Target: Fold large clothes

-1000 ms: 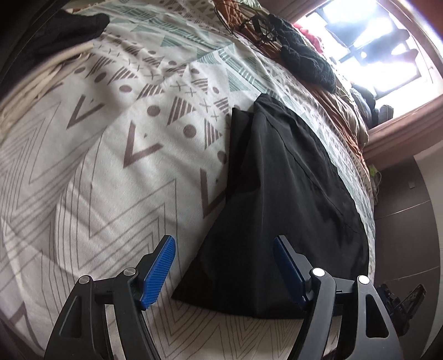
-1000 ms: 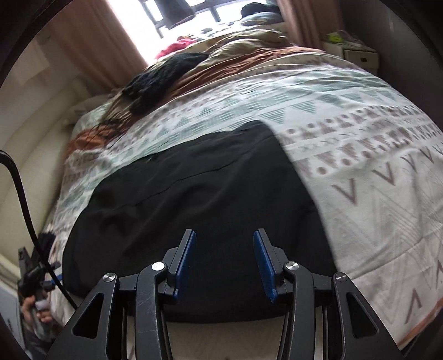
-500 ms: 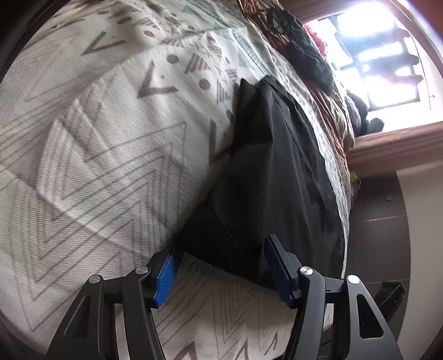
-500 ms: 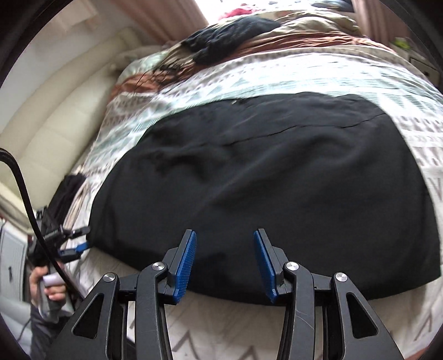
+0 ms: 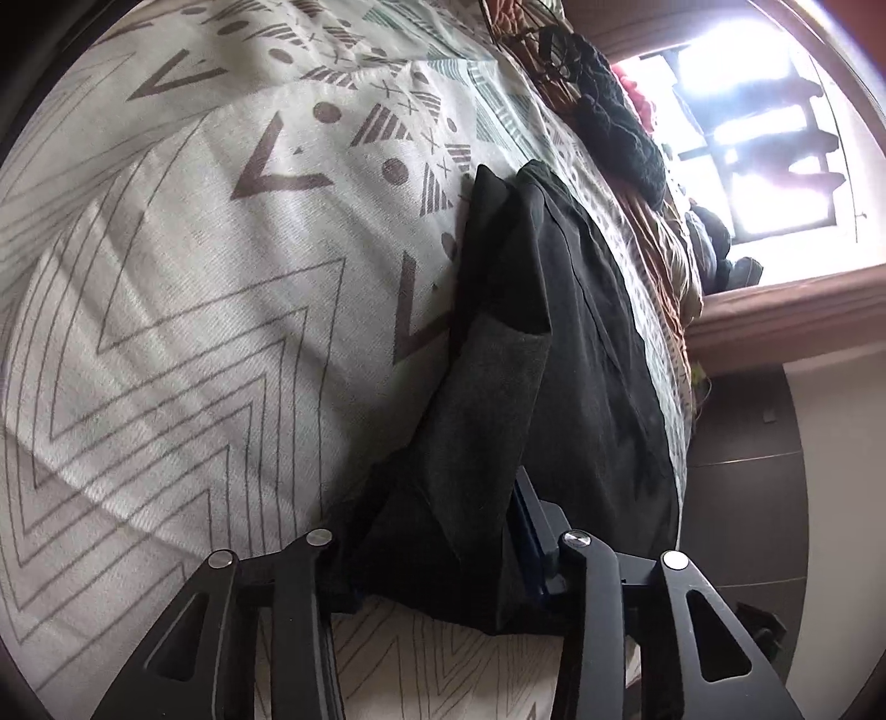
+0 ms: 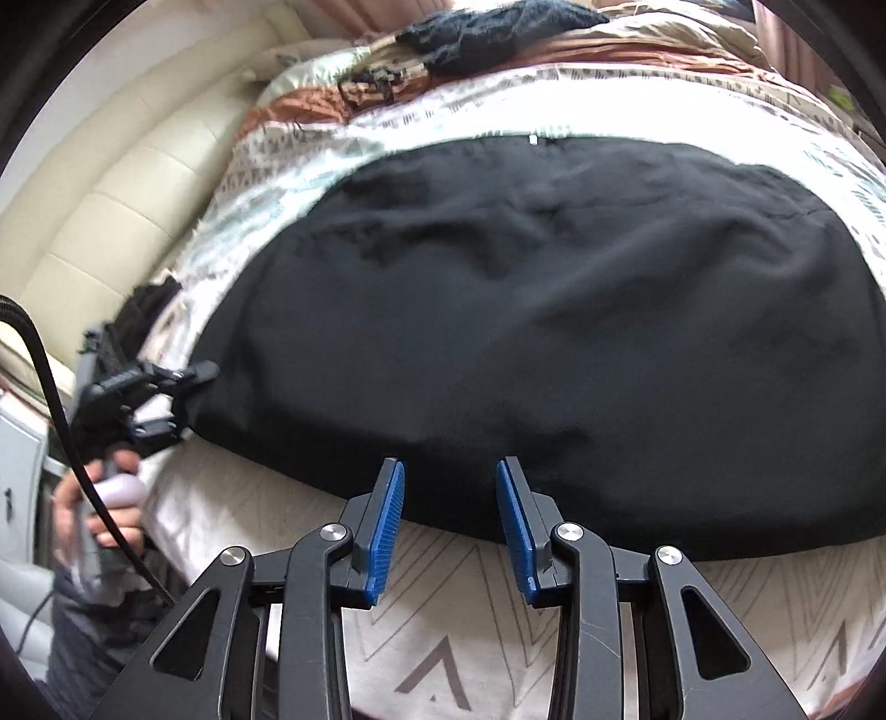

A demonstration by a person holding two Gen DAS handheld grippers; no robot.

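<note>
A large black garment [image 6: 554, 310] lies spread flat on the patterned bedspread [image 5: 183, 310]. In the left wrist view my left gripper [image 5: 437, 531] is shut on the near corner of the black garment [image 5: 581, 332], and the cloth bunches between the jaws and covers the blue pads. In the right wrist view my right gripper [image 6: 449, 493] is open, its blue pads [image 6: 387, 520] just short of the garment's near hem. The left gripper also shows in the right wrist view [image 6: 160, 399], clamped on the garment's left corner.
A dark knitted item [image 6: 498, 27] and brown bedding [image 6: 343, 99] lie at the far side of the bed. A cream padded headboard [image 6: 116, 199] runs along the left. A bright window [image 5: 764, 122] and a dark cabinet [image 5: 742, 498] stand beyond the bed edge.
My left gripper moved forward onto the garment's corner and shut on it. My right gripper shifted left along the near hem and closer to it, staying open.
</note>
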